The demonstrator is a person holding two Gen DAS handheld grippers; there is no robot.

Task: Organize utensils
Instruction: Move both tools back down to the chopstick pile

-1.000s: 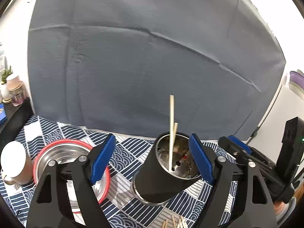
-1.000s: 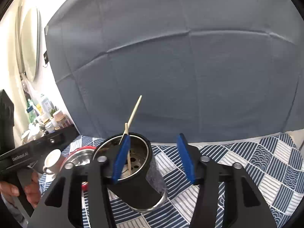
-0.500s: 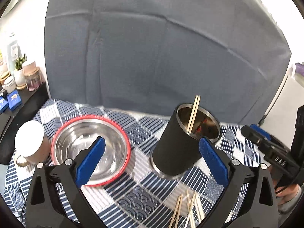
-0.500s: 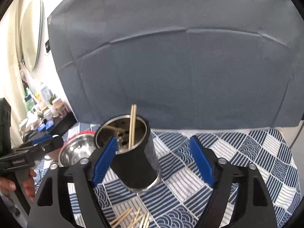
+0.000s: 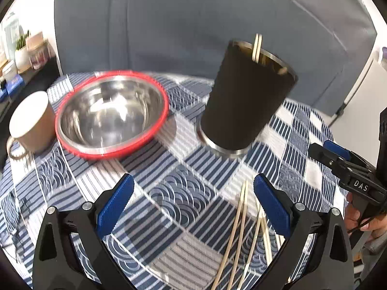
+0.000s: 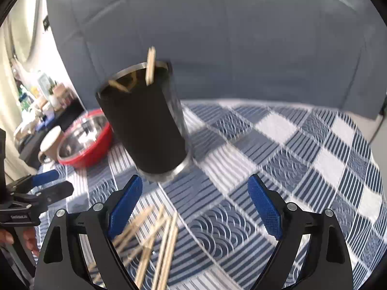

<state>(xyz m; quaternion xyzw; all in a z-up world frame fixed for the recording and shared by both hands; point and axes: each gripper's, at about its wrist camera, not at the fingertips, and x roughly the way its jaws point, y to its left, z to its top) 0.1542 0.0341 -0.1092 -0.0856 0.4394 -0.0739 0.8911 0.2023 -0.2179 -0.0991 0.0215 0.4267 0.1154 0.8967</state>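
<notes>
Both grippers, left (image 5: pixel 193 201) and right (image 6: pixel 194 201), gape empty, right opening; chopsticks (image 5: pixel 241 236) before the holder (image 5: pixel 246 99) look light, stiff, slippery — pinch mid-length.

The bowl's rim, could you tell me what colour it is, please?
Red, around the steel bowl; clearest in the left wrist view.

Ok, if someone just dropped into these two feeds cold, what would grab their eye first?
Probably the tall black utensil holder standing mid-table on the blue patterned cloth, with a pair of chopsticks poking out of its top. Next, the loose chopsticks scattered on the cloth just ahead of both grippers, whose jaws hold nothing. Left of the holder sits a shiny steel bowl with a red rim, and a tan mug beside it.
</notes>
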